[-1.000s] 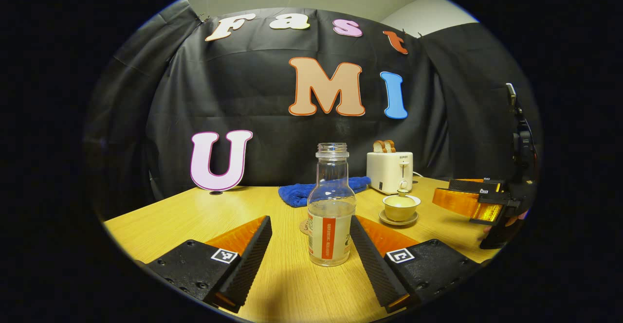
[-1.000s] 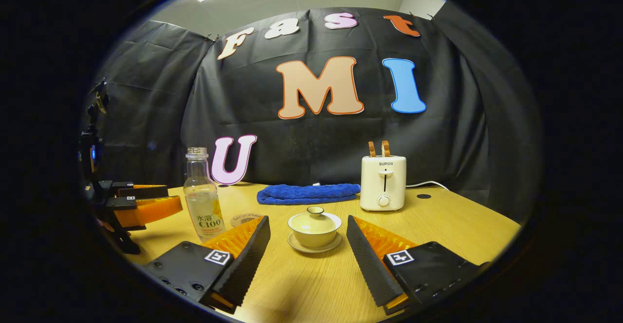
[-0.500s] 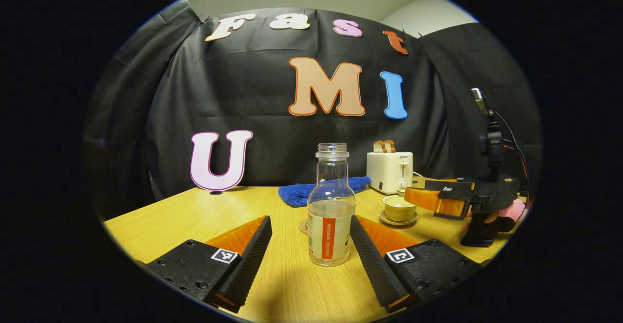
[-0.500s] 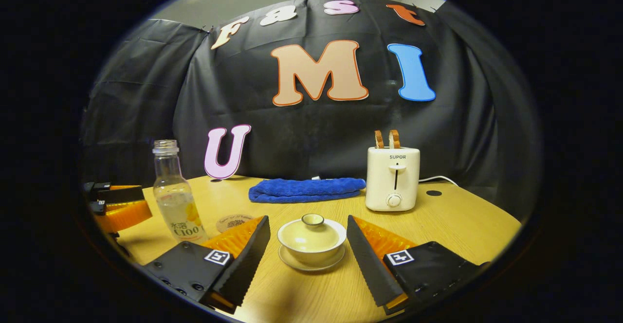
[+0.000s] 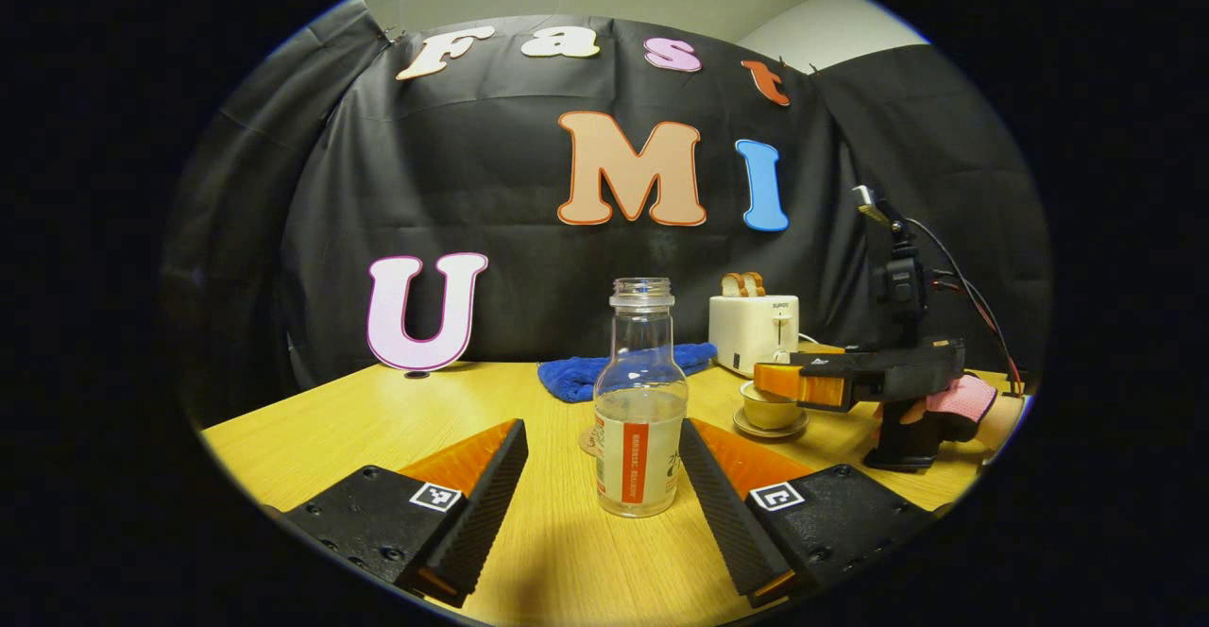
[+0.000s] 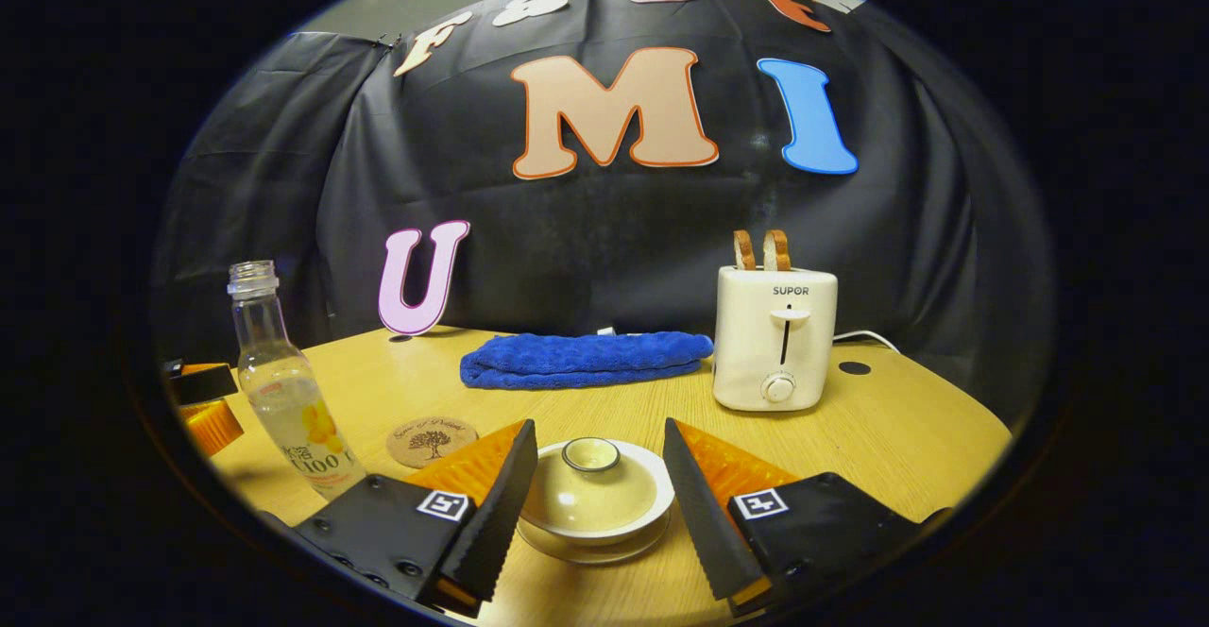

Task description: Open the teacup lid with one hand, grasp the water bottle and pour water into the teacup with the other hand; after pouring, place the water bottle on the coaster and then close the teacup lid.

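A clear water bottle with no cap stands upright on the wooden table, partly filled. My left gripper is open, one finger on each side of the bottle's base, touching neither side. The bottle also stands at the left of the right gripper view. A pale lidded teacup sits on its saucer. My right gripper is open around the teacup, the lid knob between the fingers. In the left gripper view the right gripper hangs over the teacup, held by a hand. A round coaster lies beside the bottle.
A white toaster with two bread slices stands at the back right. A folded blue towel lies along the back of the table, in front of the black cloth wall.
My right gripper has moved forward and down to the teacup, which now sits between its fingers. The left gripper and the bottle have stayed in place.
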Demonstrator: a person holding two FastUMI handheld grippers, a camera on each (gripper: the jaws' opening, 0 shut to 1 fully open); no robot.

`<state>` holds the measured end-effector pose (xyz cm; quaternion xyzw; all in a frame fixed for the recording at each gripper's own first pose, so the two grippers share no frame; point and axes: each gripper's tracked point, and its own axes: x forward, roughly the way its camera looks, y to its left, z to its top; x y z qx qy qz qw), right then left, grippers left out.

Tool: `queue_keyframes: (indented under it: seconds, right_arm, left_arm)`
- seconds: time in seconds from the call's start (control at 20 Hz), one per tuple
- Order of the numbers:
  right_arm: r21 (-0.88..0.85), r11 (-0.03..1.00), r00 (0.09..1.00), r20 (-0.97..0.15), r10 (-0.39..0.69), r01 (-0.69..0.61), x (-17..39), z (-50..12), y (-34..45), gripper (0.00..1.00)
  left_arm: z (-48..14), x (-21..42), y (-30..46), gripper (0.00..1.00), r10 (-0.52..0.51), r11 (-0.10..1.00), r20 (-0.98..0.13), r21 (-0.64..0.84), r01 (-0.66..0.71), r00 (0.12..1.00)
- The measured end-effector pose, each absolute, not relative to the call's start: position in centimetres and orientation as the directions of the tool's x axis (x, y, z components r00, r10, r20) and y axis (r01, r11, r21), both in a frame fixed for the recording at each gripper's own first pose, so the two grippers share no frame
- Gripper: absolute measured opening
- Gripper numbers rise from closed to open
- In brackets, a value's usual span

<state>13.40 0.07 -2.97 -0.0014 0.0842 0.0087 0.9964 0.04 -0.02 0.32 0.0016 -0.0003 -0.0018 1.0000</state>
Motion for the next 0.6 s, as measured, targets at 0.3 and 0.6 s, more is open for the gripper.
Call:
queue_keyframes:
  seconds: [0.3, 0.6]
  right_arm:
    - [-0.005, 1.000, 0.987, -0.160, 0.026, -0.027, 14.12, -3.07, 0.12, 0.46]
    - [-0.022, 1.000, 0.987, -0.158, 0.010, -0.014, 13.66, -2.90, -0.04, 0.31]
  left_arm:
    - [0.32, 0.08, 0.00, 0.94, -0.004, 1.000, 0.000, 0.003, 0.004, 1.000]
    - [0.32, 0.10, -0.02, 0.94, -0.004, 1.000, 0.000, 0.003, 0.004, 1.000]
